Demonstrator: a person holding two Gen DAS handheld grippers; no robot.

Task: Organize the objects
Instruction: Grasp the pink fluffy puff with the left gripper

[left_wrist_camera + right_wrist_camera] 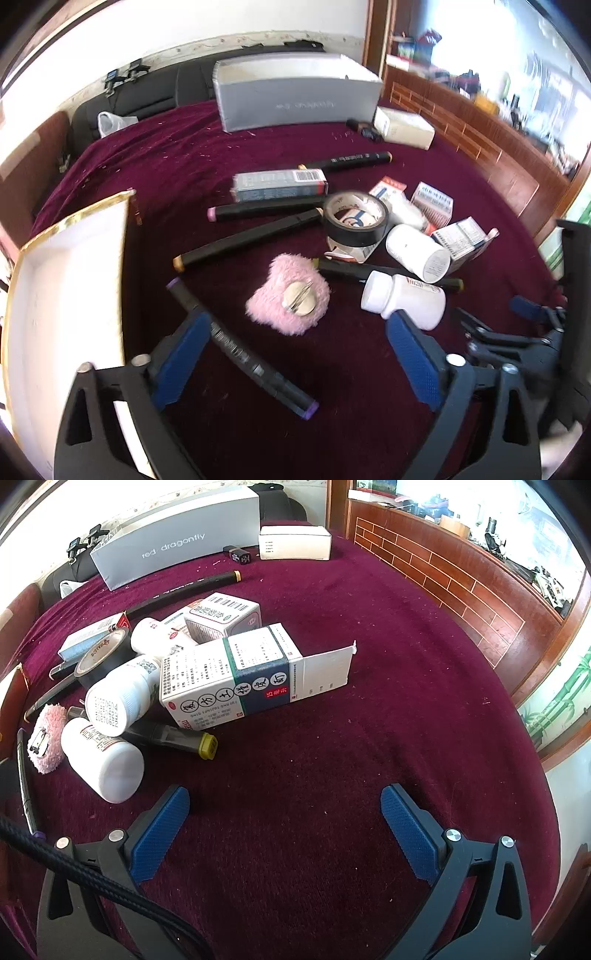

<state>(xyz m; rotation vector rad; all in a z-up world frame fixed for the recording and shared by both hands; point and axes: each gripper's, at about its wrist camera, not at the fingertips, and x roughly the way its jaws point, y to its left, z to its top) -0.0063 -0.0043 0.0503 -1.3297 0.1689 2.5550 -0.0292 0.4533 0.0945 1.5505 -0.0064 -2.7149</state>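
Grey "red dragonfly" box behind the clutter, both left tongs and right tongs spread, empty.

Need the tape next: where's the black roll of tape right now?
In the left wrist view the black tape roll sits centre-right, propped on a flattened carton, between the black markers on its left and a lying white bottle on its right.
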